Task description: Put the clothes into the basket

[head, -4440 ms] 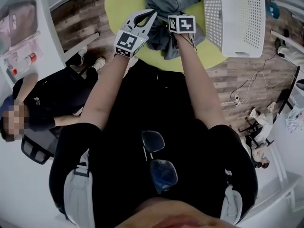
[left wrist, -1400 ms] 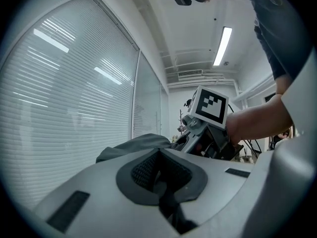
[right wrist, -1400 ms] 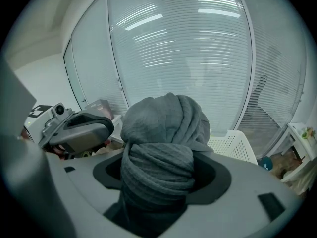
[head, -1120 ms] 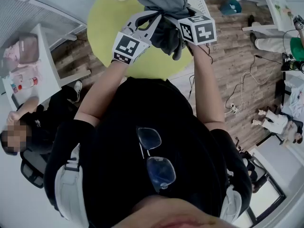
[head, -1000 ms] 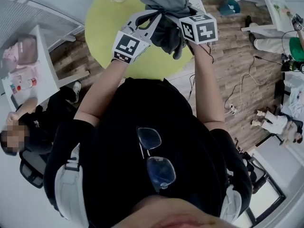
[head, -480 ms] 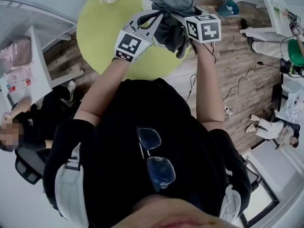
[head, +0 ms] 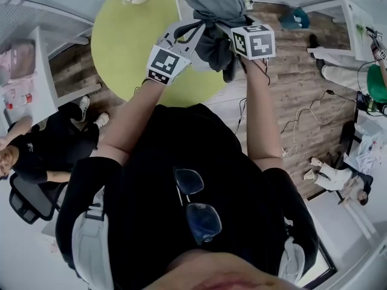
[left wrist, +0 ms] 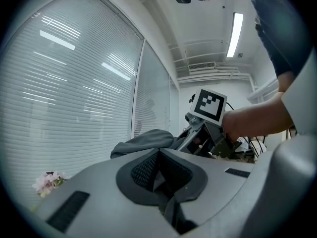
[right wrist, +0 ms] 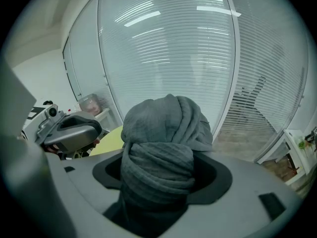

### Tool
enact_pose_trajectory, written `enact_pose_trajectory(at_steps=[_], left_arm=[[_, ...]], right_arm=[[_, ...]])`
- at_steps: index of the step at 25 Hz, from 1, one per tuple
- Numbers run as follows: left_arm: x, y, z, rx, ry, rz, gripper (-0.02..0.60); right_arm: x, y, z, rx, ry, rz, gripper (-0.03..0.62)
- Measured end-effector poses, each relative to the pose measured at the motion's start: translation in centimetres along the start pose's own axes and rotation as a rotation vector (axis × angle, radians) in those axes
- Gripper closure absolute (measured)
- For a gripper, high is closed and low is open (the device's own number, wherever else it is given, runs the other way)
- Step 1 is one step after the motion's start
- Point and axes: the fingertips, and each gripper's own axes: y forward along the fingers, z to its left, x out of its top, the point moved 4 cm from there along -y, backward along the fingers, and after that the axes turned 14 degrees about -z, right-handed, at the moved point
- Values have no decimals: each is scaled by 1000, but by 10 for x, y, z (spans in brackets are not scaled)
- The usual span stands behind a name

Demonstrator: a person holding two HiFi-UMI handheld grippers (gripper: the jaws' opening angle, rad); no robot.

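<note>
- Two grippers meet at one grey cloth bundle (head: 214, 17). Only from the head view do we see it held up over the edge of the round green table (head: 130, 47).
- Up close, we see the right gripper (right wrist: 157, 182) clenched on crinkled, twisted folds.
- The left gripper (left wrist: 159, 170) has its mesh-textured jaws closed, with the cloth just beyond.

No legible words, brands, numbers. Only black-white square markers on left cube (head: 164, 64), right cube (head: 253, 40).
</note>
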Motion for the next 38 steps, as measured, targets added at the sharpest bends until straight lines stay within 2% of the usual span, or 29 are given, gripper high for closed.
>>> enact_pose_trajectory(at_steps=[13,28,38], left_arm=[[-54,11,14,125,-7,101,571],[-87,5,18,190,-50,164,571],[-94,-6,26,230,-48,175,571]], right_arm=[[-46,73,-11,93,17,38,252],[-126,127,-21,82,75,191,238],[-110,117,-25,63,78,129,237]])
